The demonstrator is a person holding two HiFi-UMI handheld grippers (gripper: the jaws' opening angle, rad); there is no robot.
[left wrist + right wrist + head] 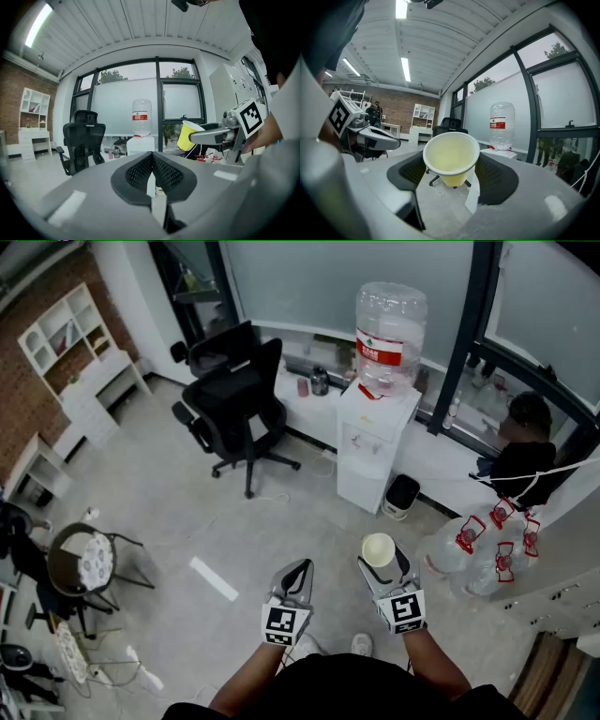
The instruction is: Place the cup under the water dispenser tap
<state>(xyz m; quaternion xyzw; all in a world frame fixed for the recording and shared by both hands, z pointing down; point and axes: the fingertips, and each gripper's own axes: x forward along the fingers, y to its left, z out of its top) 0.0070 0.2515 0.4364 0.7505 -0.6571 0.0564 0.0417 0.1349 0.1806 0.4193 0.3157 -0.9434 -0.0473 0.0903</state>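
A yellow paper cup (379, 549) (451, 158) (188, 135) is held upright and empty between the jaws of my right gripper (382, 562) (452, 171), which is shut on it. The white water dispenser (373, 442) (502, 151) (140, 145) with a large clear bottle (388, 335) on top stands well ahead across the floor, by the window. Beside the right one, my left gripper (297, 575) (152, 176) hangs in mid-air, shut with nothing in it. Both point roughly level toward the dispenser.
A black office chair (237, 409) (81, 145) stands left of the dispenser. A small black bin (401, 495) sits at its right foot. Several spare water bottles (478, 549) lie on the floor at right, near a seated person (523, 451). A round stool (82, 561) stands at left.
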